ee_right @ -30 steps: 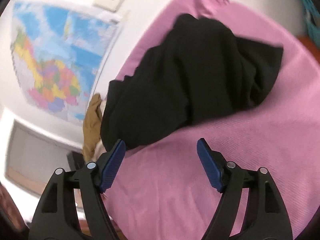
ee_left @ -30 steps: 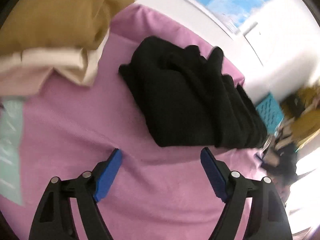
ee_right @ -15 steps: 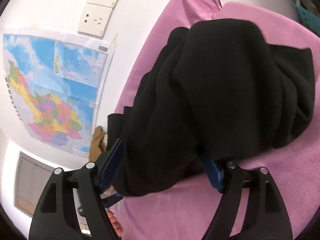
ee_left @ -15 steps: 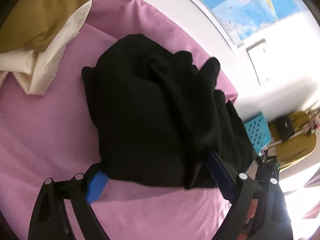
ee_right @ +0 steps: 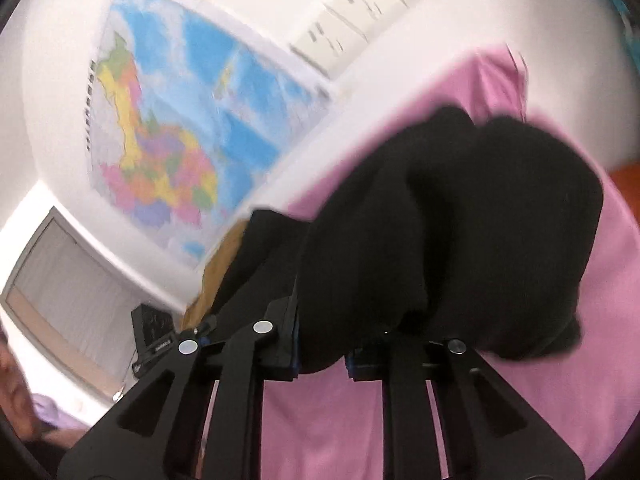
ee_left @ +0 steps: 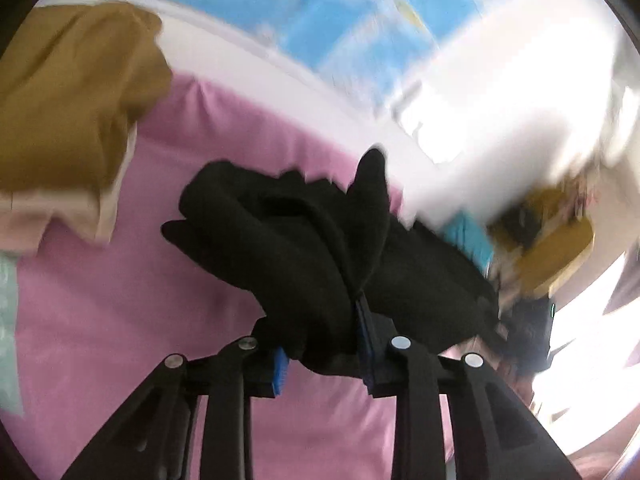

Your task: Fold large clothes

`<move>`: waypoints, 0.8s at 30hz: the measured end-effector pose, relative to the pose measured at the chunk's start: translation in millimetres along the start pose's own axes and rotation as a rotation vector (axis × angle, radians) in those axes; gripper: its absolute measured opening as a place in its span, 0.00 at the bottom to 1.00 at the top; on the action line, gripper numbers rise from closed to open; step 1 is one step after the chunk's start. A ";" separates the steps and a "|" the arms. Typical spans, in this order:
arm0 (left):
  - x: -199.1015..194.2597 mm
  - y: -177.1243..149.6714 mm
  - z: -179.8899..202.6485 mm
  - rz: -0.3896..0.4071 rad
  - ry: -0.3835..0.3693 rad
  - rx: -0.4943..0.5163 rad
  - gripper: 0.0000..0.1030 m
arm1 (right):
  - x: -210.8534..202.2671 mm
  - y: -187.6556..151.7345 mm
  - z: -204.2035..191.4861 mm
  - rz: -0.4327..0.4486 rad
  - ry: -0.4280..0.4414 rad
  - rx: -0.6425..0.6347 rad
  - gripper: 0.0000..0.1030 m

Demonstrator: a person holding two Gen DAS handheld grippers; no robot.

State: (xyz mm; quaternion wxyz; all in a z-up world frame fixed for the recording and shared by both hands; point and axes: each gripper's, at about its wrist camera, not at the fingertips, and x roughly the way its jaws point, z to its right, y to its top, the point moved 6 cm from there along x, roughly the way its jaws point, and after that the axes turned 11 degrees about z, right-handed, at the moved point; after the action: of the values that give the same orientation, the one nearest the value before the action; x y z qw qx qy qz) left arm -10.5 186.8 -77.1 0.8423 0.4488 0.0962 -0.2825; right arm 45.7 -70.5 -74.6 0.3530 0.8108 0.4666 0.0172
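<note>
Black knit fabric is filling the middle of both wrist views: we are gripping the black garment (ee_left: 304, 248) at two places while it is lying bunched on the pink sheet (ee_left: 120, 320). In the left wrist view, our left gripper (ee_left: 322, 344) is closing, its blue pads (ee_left: 280, 364) squeezing a thick wad of the garment's near edge; the cloth is bulging up and over the jaws and hiding most of the right pad. In the right wrist view, our right gripper (ee_right: 320, 344) is also closing, with a fold of the same garment (ee_right: 460, 232) caught between its jaws, so that only slivers of blue are showing beside the cloth. Both pictures are smeared with motion blur.

Past the garment, to the left in the left wrist view, a mustard cloth (ee_left: 68, 92) is lying on top of a cream cloth (ee_left: 80, 212) at the far side of the sheet, apart from the black one. A coloured wall map (ee_right: 180, 140) is hanging on the white wall behind the bed, and wall sockets (ee_right: 360, 12) are sitting just beside its upper corner. A blue basket (ee_left: 470, 236) is peeking out beyond the garment's far edge, too blurred for us to say more.
</note>
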 end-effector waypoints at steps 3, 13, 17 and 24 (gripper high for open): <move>17.3 -52.7 -23.3 -0.200 0.107 0.062 0.44 | 6.3 -38.1 32.9 -0.134 -0.175 -0.014 0.32; -43.4 -11.3 41.3 0.079 0.087 0.459 0.57 | -46.5 -25.6 -42.8 -0.079 -0.074 -0.358 0.56; 10.1 -2.2 67.0 0.046 0.104 0.577 0.57 | -9.6 11.2 -53.6 0.003 -0.175 -0.466 0.59; 91.3 2.0 34.2 -0.161 0.196 0.536 0.49 | 99.3 -1.7 -71.1 -0.178 -0.146 -0.562 0.58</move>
State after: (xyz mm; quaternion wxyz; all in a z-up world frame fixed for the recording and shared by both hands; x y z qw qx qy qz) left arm 62.6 124.4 -93.8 0.6554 0.6711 0.1345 -0.3193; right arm 75.0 45.9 -52.2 0.5963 0.6363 0.4861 0.0565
